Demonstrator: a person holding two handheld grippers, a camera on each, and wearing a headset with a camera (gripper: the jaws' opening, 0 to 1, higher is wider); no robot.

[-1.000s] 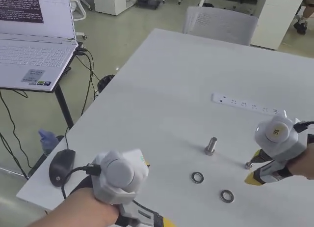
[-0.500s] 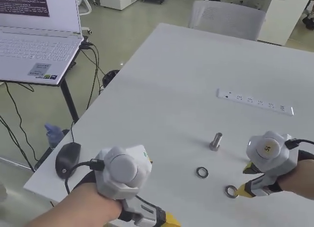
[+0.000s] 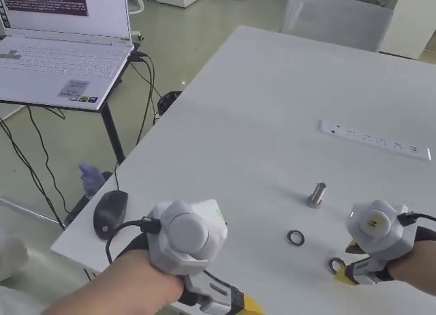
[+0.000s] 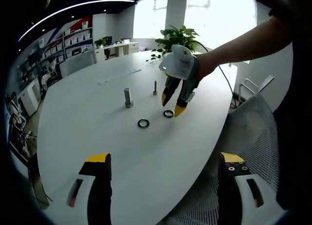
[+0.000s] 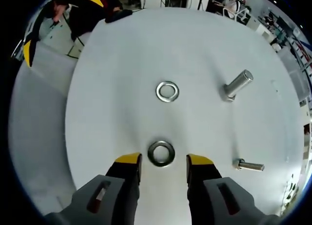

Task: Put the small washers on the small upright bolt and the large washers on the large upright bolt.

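In the right gripper view my right gripper (image 5: 164, 161) is open, its jaws standing either side of a flat steel washer (image 5: 152, 153) on the white table (image 5: 112, 64). A second washer (image 5: 159, 91) lies farther ahead. Beyond stand the large upright bolt (image 5: 237, 85) and the thin small bolt (image 5: 249, 165). The head view shows the right gripper (image 3: 346, 262) over the near washer (image 3: 332, 264), the other washer (image 3: 291, 237) and the large bolt (image 3: 316, 193). My left gripper (image 4: 165, 159) is open and holds nothing, low at the table's near edge (image 3: 238, 305).
A white power strip (image 3: 375, 140) lies past the bolts. Left of the table, a laptop (image 3: 61, 56) sits on a stand, with a black mouse (image 3: 109, 211) at the table's corner. A grey chair (image 3: 337, 18) stands at the far side.
My right gripper has come back from beside the small bolt and down over the near washer. The left gripper has kept its place; the head camera has shifted.
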